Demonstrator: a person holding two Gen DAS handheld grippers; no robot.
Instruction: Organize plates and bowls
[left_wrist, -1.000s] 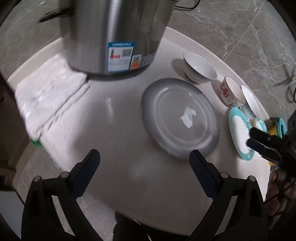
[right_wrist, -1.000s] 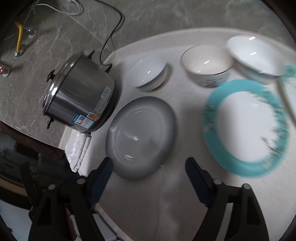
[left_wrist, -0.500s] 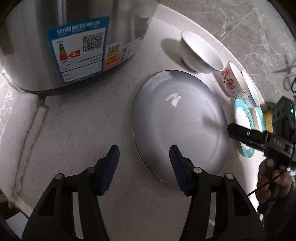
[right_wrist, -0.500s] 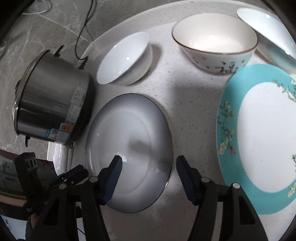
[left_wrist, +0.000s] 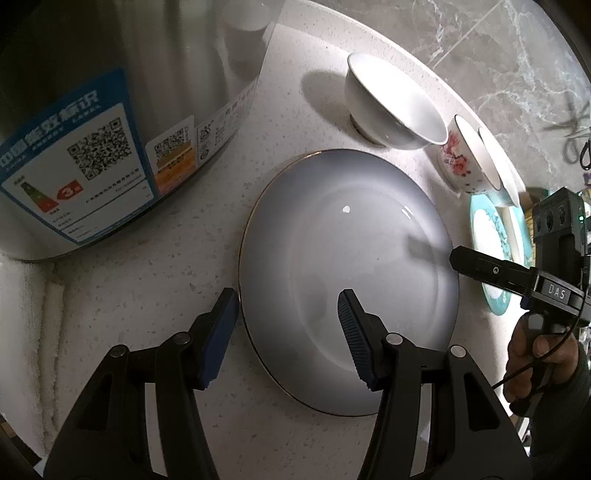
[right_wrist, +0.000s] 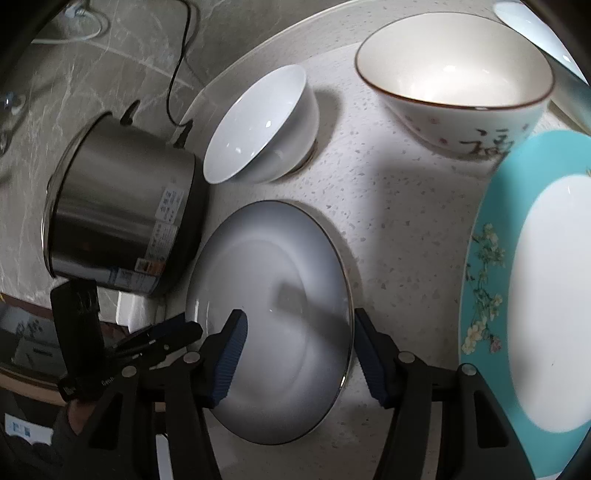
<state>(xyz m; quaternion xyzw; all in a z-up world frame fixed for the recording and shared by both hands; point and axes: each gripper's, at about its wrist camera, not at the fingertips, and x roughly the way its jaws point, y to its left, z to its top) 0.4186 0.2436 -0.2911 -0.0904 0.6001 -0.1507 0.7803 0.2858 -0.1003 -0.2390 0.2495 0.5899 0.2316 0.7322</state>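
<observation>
Both claws have come down to the gray plate (left_wrist: 347, 280). The left claw (left_wrist: 284, 332) and right claw (right_wrist: 299, 354) each straddle its edge, half open, holding nothing yet. A two-handed lift looks next.

teal plate (right_wrist: 491, 236) cut off right, pot (left_wrist: 92, 92) cropped

Left gripper (left_wrist: 286, 325): black plastic arms w/ silver round screws, blue ribbed pads (left_wrist: 352, 332) on the fingertips. Right gripper (right_wrist: 299, 343): same build; in the left wrist view its black body reads "DAS" in white, thin black cable trailing. Hand (left_wrist: 535, 354) on its grip: bare skin, dark sleeve.
</observation>
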